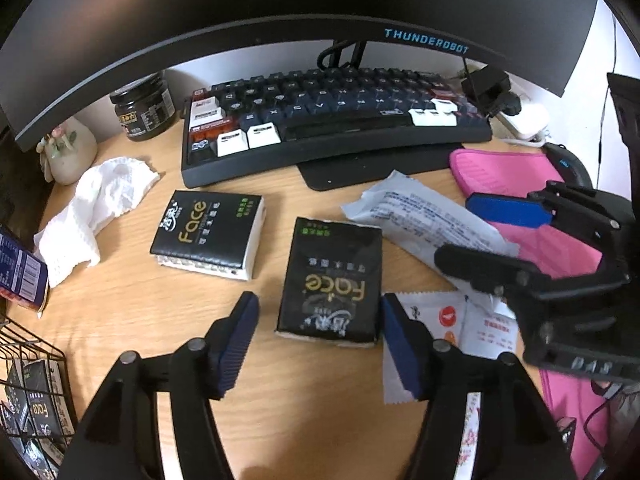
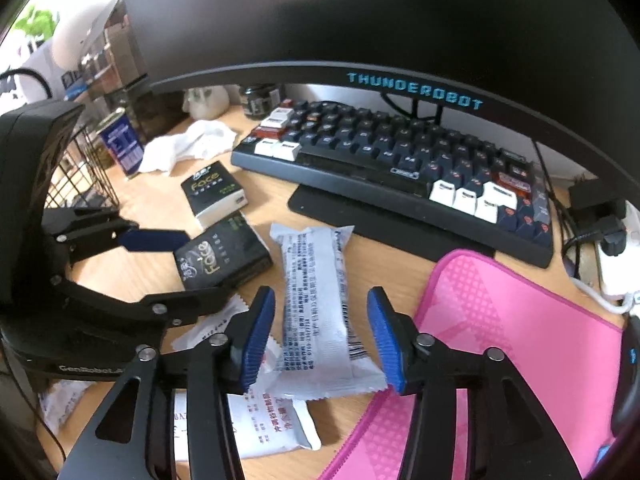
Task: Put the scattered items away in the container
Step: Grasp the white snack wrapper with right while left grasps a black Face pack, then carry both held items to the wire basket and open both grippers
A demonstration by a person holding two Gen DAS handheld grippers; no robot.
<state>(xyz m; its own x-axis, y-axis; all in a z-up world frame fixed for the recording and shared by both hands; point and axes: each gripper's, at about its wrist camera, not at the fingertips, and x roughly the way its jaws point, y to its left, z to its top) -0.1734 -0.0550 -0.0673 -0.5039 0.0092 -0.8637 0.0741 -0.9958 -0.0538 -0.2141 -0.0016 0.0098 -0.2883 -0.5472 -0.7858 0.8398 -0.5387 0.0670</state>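
Observation:
Two black "Face" tissue packs lie on the wooden desk: a near one (image 1: pixel 330 284) and a far one (image 1: pixel 208 234). My left gripper (image 1: pixel 320 340) is open, its blue pads on either side of the near pack (image 2: pixel 222 258), not touching it. My right gripper (image 2: pixel 320 338) is open around a long white snack packet (image 2: pixel 316 312), which also shows in the left wrist view (image 1: pixel 424 216). A wire basket (image 1: pixel 28 400) at the lower left holds several tissue packs. Small white sachets (image 1: pixel 472 324) lie by the left gripper.
A crumpled white tissue (image 1: pixel 100 208), a blue box (image 1: pixel 20 272), a dark jar (image 1: pixel 144 106) and a small vase (image 1: pixel 68 152) stand at the left. A keyboard (image 1: pixel 332 120) sits under the monitor (image 1: pixel 280 8). A pink mat (image 2: pixel 500 340) lies at the right.

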